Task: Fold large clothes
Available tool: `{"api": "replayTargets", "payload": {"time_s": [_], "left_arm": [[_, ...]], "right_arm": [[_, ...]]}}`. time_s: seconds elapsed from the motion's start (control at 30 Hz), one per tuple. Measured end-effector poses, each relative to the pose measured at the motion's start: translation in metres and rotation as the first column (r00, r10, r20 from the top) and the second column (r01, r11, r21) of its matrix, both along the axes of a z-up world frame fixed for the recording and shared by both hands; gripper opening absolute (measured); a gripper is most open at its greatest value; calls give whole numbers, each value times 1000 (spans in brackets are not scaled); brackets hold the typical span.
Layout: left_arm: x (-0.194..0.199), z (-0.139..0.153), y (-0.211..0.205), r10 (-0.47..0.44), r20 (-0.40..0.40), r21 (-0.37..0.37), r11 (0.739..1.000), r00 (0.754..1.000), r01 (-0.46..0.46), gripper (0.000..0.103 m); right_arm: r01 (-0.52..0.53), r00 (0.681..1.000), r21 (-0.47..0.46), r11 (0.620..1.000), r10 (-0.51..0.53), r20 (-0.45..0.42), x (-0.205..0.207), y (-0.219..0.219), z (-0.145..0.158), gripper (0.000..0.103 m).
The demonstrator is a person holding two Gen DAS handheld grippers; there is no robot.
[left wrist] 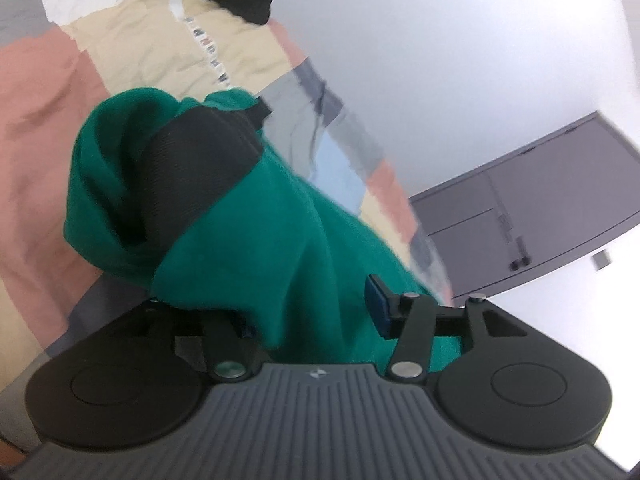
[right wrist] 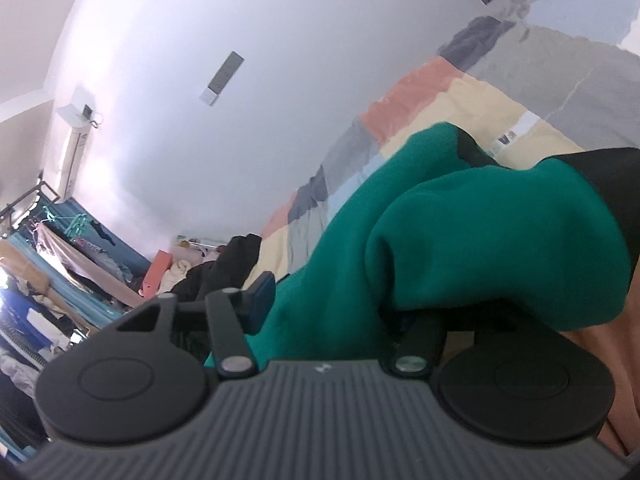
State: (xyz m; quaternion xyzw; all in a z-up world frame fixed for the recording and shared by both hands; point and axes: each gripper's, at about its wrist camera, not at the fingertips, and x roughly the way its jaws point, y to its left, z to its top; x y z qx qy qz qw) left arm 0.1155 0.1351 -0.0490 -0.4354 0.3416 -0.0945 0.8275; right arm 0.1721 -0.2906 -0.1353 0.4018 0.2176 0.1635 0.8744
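Now the left gripper [left wrist: 310,312] is standing part-open, its blue pad [left wrist: 378,312] off the cloth, with the green garment [left wrist: 256,240] lying loose between the jaws. The right gripper [right wrist: 336,308] is gaping likewise, green fabric draped over its far finger but not pinched. From both, the garment is bunching toward twelve o'clock on the patchwork bedspread [left wrist: 44,92], its black ribbed cuff [left wrist: 200,168] uppermost. A clean release probably means backing straight out, so neither pad is snagging the fold.
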Motion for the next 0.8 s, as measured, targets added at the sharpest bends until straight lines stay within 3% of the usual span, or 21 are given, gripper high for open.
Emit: {"api": "replayTargets", "payload": {"time_s": [0.13, 0.4, 0.67, 0.8], "left_arm": [[3, 11, 6, 18, 73, -51, 999, 997, -15, 57], [55, 39, 3, -25, 171, 28, 999, 985, 21, 57], [110, 37, 14, -21, 222, 11, 1000, 975, 19, 60], [138, 33, 24, 5, 212, 133, 991, 977, -34, 63]], "right_arm": [[0, 998, -2, 1000, 0, 64, 1, 0, 13, 61], [9, 991, -71, 997, 0, 131, 48, 13, 37, 61], [30, 982, -201, 979, 8, 186, 99, 25, 47, 66], [57, 977, -274, 960, 4, 215, 118, 20, 41, 71]]}}
